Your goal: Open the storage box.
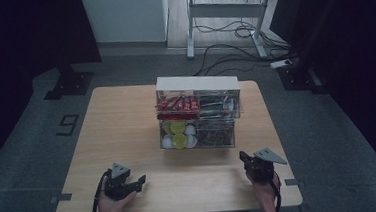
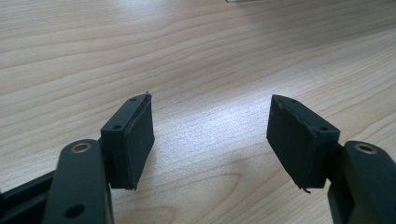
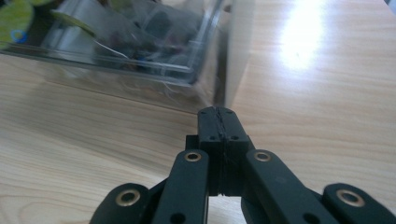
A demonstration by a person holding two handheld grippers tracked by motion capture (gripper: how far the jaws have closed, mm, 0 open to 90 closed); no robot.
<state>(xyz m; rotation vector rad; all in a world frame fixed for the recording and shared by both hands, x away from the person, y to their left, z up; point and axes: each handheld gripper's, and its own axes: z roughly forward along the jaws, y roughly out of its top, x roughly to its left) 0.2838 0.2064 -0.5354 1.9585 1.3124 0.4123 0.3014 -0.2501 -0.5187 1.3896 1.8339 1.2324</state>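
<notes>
A clear two-tier organiser [image 1: 197, 84] with a white top stands at the middle of the wooden table [image 1: 122, 125]. Its upper tier holds red packets [image 1: 177, 105] and dark sachets [image 1: 217, 105]. Green and white capsules [image 1: 179, 134] lie in the lower drawer. My left gripper [image 1: 135, 184] rests near the front left edge with its jaws wide apart over bare wood [image 2: 210, 135] and nothing between them. My right gripper [image 1: 243, 157] sits at the front right, pads pressed together on nothing [image 3: 218, 114], pointing at the organiser's clear lower corner [image 3: 177, 70].
Beyond the table lie a grey floor, a white desk frame [image 1: 224, 13] with loose cables [image 1: 241, 32], and a dark stand base [image 1: 69, 84] at the back left. Bare wood lies between the grippers and the organiser.
</notes>
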